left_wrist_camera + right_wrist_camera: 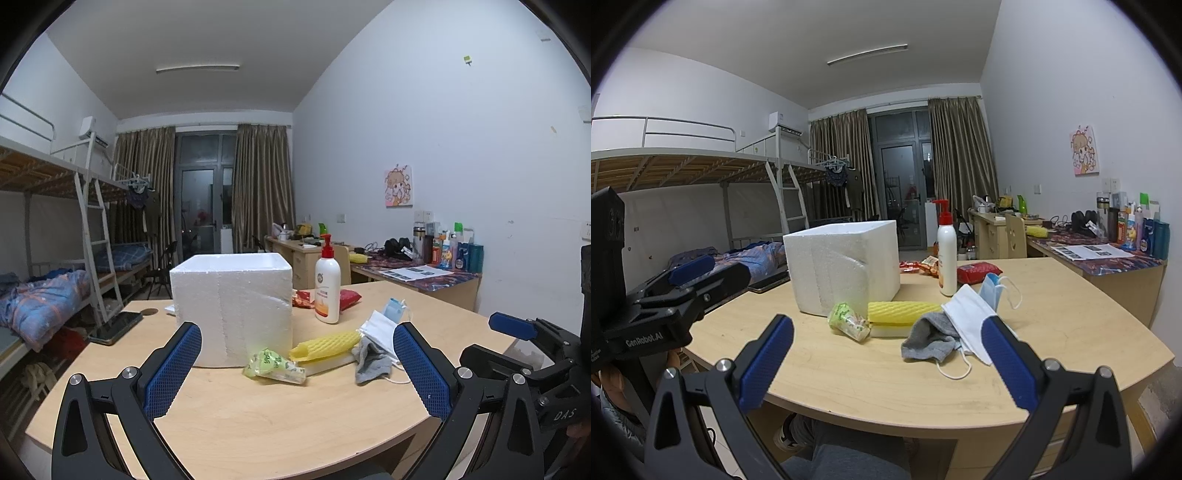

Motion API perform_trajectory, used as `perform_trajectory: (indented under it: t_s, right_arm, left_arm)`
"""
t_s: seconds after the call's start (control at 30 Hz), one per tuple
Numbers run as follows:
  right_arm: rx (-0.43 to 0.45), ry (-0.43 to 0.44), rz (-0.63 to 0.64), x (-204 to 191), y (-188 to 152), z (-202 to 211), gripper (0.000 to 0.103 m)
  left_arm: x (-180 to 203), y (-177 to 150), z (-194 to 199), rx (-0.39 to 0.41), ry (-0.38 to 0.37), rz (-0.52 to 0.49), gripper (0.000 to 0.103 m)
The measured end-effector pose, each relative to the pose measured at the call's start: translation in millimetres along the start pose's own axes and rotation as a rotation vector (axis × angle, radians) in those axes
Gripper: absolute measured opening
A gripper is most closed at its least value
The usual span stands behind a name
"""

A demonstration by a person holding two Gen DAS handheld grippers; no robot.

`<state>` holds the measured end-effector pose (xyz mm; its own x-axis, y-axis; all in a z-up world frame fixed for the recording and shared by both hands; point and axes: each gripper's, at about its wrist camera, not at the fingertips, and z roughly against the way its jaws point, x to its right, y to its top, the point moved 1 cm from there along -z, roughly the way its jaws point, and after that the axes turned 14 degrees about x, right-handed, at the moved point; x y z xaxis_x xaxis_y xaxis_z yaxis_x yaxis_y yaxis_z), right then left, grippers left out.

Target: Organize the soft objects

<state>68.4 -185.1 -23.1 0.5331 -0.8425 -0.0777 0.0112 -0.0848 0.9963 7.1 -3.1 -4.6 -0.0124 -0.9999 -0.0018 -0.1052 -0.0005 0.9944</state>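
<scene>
Both grippers hover above the near edge of the bench [229, 417], fingers spread wide, nothing held: left gripper [297, 354], right gripper [886, 350].

Soft items sit in a tight cluster just right of the white foam box [232, 306]: grey sock [929, 338], white face mask [967, 317] overlapping it, blue mask [991, 290] behind, yellow foam net sleeve [901, 312] on a flat pale pad, green printed bag [847, 321] touching the box corner.

Risks as I see them:
- Sock and white mask overlap, so a pinch on one likely drags the other; the ear loop [955, 369] can snag a finger.
- The foam box looks light, so a nudge while dropping items in could shove it toward the phone [116, 326].
- The pump bottle [327, 284] stands close behind; a sweep toward the blue mask could tip it.
- The two grippers are near each other, so they could collide if both reach for the cluster.
</scene>
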Motion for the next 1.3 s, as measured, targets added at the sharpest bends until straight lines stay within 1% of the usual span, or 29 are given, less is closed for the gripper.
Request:
perform_trajectory:
  t_s: [0.23, 0.57, 1.3]
  right_arm:
    - [0.0, 0.0, -0.001, 0, 1, 0, 0.103]
    - [0.009, -0.002, 0.008, -1, 7, 1, 0.103]
    - [0.035, -0.013, 0.017, 1, 18, 3, 0.103]
  left_arm:
    - [-2, -1, 0, -0.002, -0.004, 0.011, 0.103]
    - [-6, -1, -4, -0.026, -0.011, 0.037, 0.103]
    - [-5, 1, -3, -0.019, -0.005, 0.022, 0.103]
